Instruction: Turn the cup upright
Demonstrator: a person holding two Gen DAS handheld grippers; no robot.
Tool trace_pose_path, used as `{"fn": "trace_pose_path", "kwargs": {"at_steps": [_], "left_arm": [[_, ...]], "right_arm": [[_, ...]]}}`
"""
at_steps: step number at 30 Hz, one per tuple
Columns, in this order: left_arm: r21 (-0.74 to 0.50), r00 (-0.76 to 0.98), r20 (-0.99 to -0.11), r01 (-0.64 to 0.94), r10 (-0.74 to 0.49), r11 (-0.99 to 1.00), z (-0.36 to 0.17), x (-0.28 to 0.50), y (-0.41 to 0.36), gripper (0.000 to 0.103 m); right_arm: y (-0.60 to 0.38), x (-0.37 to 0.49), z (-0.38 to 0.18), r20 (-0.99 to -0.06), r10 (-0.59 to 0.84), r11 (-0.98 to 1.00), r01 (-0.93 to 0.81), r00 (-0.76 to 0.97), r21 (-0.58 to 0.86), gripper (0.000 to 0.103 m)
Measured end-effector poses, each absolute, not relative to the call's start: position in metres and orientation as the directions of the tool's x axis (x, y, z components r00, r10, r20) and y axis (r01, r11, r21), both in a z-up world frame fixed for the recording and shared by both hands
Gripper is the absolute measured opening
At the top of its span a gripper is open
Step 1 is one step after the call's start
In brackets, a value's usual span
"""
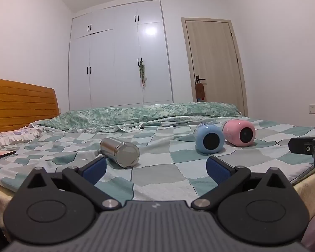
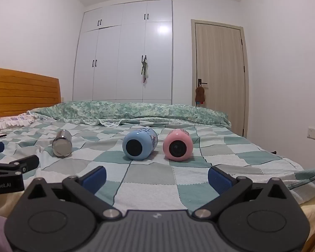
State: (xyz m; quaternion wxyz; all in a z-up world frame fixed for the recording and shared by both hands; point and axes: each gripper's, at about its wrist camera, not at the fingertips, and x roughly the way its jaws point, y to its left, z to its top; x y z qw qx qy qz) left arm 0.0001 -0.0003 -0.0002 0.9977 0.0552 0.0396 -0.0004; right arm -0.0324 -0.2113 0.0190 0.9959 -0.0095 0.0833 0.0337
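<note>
Three cups lie on their sides on the checked bedspread [image 1: 157,180]: a steel cup [image 1: 120,151], a blue cup [image 1: 209,138] and a pink cup [image 1: 239,132]. The right wrist view shows the same steel cup [image 2: 62,143], blue cup [image 2: 139,143] and pink cup [image 2: 177,145], bases toward me. My left gripper [image 1: 156,169] is open and empty, short of the steel cup. My right gripper [image 2: 156,177] is open and empty, short of the blue and pink cups. Each gripper shows at the edge of the other's view, the right one [image 1: 308,149] and the left one [image 2: 8,168].
A green quilt [image 2: 128,109] lies folded across the far side of the bed. A wooden headboard [image 1: 21,103] is at the left, with a pillow [image 1: 8,138] and a flat pink book [image 1: 1,155]. White wardrobe and a door stand behind.
</note>
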Motion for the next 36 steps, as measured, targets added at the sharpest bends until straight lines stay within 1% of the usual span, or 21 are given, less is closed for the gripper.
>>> {"fn": "trace_pose_path", "kwargs": {"at_steps": [36], "left_arm": [[0.09, 0.997, -0.078, 0.024, -0.017, 0.996, 0.001, -0.0017, 0.005, 0.103]], "right_arm": [[-0.2118, -0.0346, 0.0195, -0.159, 0.067, 0.997, -0.07, 0.985, -0.014, 0.103]]}}
